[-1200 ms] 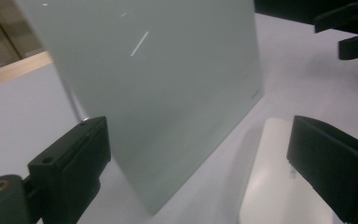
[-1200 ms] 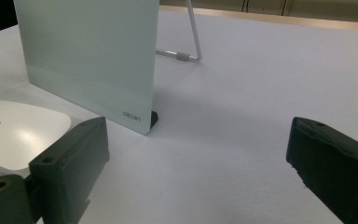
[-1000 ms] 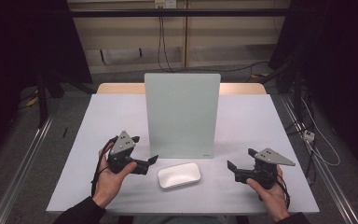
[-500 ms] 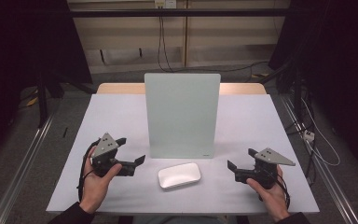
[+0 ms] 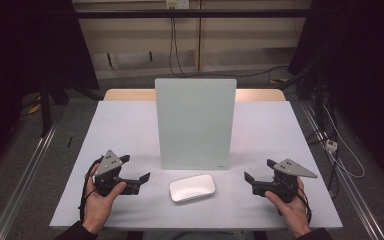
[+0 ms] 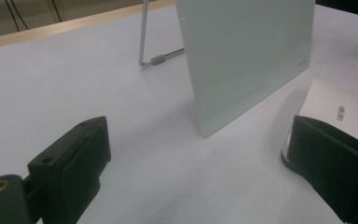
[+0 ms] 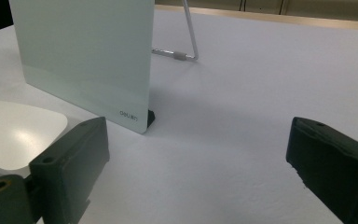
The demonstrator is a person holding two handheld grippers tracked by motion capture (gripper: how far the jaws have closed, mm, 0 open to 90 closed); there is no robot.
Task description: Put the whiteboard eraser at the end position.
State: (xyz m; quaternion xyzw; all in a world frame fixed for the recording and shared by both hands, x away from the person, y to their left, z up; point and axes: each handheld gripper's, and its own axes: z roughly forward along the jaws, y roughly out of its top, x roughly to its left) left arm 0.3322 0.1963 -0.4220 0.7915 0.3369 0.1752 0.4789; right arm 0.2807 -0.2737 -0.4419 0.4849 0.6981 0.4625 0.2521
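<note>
White pad (image 5: 192,188) on table between 2 open tongs

Bare tabletop (image 5: 130,130) lies open on both sides, while the upright white board (image 5: 195,122) blocks the middle behind the white pad (image 5: 192,187).

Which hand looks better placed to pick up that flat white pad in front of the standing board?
Probably the left. The left gripper sits nearer the white pad, jaws open, one jaw already beside its edge. The right gripper, also open, is farther off, aimed past the board.
</note>
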